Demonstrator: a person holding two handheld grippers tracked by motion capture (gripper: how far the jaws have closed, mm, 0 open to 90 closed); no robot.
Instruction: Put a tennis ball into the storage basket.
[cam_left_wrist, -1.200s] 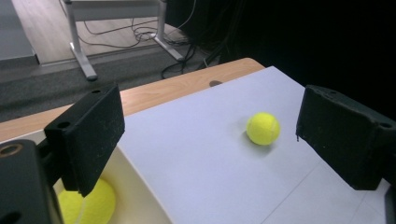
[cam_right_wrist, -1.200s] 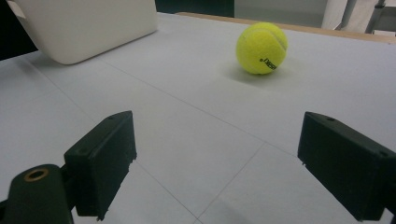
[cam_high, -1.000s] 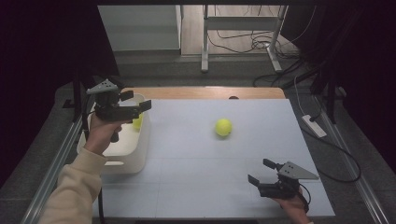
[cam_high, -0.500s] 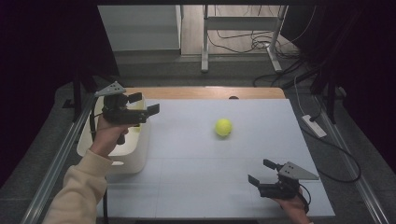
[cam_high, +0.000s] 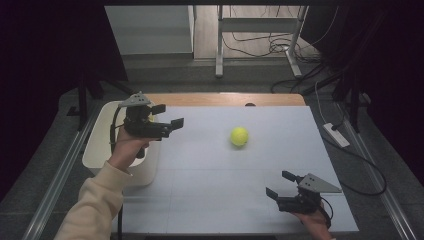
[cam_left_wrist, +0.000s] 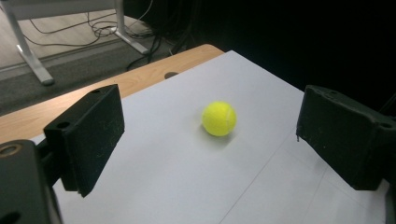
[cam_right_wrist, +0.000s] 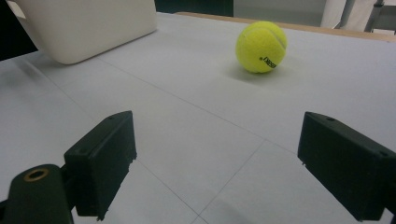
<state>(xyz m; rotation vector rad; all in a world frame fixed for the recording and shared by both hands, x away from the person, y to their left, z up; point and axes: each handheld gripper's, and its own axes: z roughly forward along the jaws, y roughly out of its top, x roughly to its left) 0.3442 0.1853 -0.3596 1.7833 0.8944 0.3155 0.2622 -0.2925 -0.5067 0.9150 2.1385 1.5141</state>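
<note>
Two empty grippers, one tennis ball (cam_high: 239, 136) on the mat
Right gripper (cam_high: 280, 185) sits nearest, jaws wide apart, ball beyond it; left gripper (cam_high: 167, 116), equally spread, hangs by the white bin (cam_high: 98, 150), left of the ball

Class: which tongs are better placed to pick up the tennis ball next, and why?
Probably the left tongs: open, raised beside the white bin and pointed at the tennis ball. The right tongs sit low at the near edge.
</note>
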